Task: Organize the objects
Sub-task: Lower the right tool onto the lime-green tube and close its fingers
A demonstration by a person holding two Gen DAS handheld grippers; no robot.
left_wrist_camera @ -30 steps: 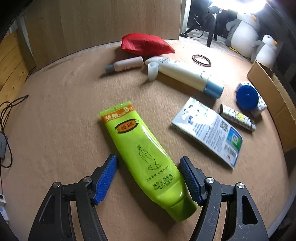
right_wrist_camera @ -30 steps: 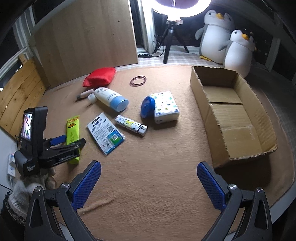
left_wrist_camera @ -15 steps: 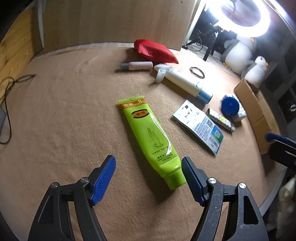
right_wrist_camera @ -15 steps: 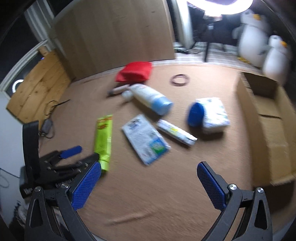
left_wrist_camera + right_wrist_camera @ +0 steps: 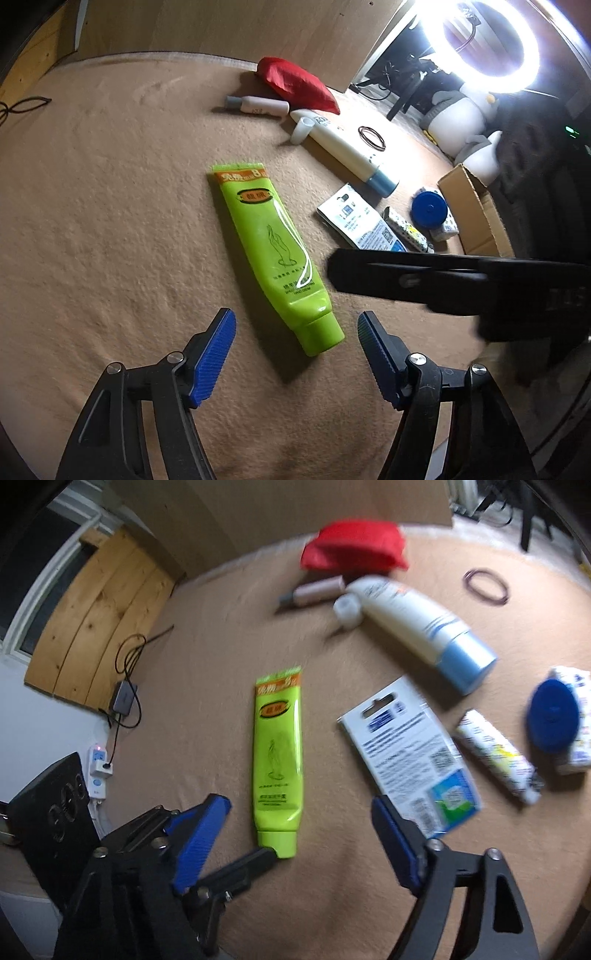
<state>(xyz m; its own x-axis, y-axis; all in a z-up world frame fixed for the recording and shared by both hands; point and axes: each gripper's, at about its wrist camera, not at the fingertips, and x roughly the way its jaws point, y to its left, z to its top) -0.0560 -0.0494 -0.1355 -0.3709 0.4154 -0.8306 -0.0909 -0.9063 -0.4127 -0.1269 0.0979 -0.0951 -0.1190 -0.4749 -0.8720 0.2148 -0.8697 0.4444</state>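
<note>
1. Cardboard box [image 5: 476, 218] sits far right on our tan mat [image 5: 110, 221], well apart from everything loose.
2. Green tube [image 5: 275, 254] lies mid-mat, its long axis running near to far, cap toward us.
3. Our left gripper [image 5: 295, 354] is spread wide, empty, its fingers flanking the cap: nearest, we judge.
4. Our right gripper [image 5: 299, 838], equally wide and empty, points at the same cap.
</note>
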